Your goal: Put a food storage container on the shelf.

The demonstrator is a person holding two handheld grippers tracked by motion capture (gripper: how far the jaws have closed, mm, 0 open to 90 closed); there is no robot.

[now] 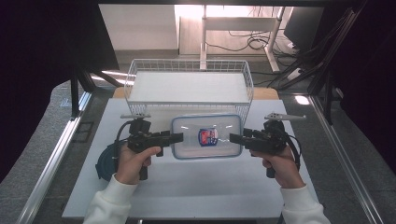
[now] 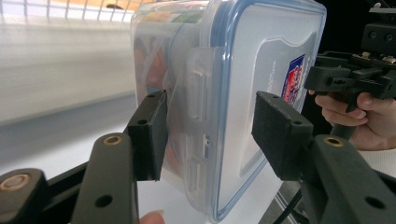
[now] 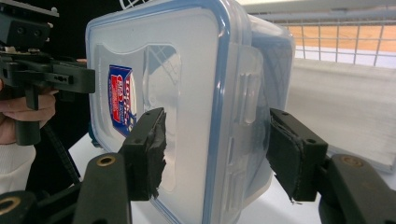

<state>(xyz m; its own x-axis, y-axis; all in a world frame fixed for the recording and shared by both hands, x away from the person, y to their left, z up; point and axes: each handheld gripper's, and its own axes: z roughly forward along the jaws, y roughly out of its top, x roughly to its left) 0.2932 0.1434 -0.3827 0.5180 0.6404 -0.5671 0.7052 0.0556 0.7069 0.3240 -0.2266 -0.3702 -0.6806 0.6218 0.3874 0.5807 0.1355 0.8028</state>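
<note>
- A clear plastic container (image 1: 206, 136) with a blue-rimmed lid is located at the middle of the white tabletop (image 1: 196, 186), just in front of a white wire basket (image 1: 189, 86).
- A red and blue label (image 1: 207, 136) is seen at the centre of the lid.
- The container's left end, with its lid latch (image 2: 196, 98), is straddled by the left claw (image 1: 176, 137). The jaws are held apart, one on each side of the end; in the left gripper view a gap is seen at the lid-side pad, while contact at the other pad cannot be determined.
- The container's right end is straddled in the same way by the right claw (image 1: 235, 138). Its jaws are spread, with one worn pad over the lid face and the other beside the base; firm clamping is not shown.
- Each claw is gripped by a hand in a white sleeve, the left hand (image 1: 133, 161) and the right hand (image 1: 280, 165).
- A dark round object (image 1: 103, 163) is partly hidden behind the left hand.
</note>
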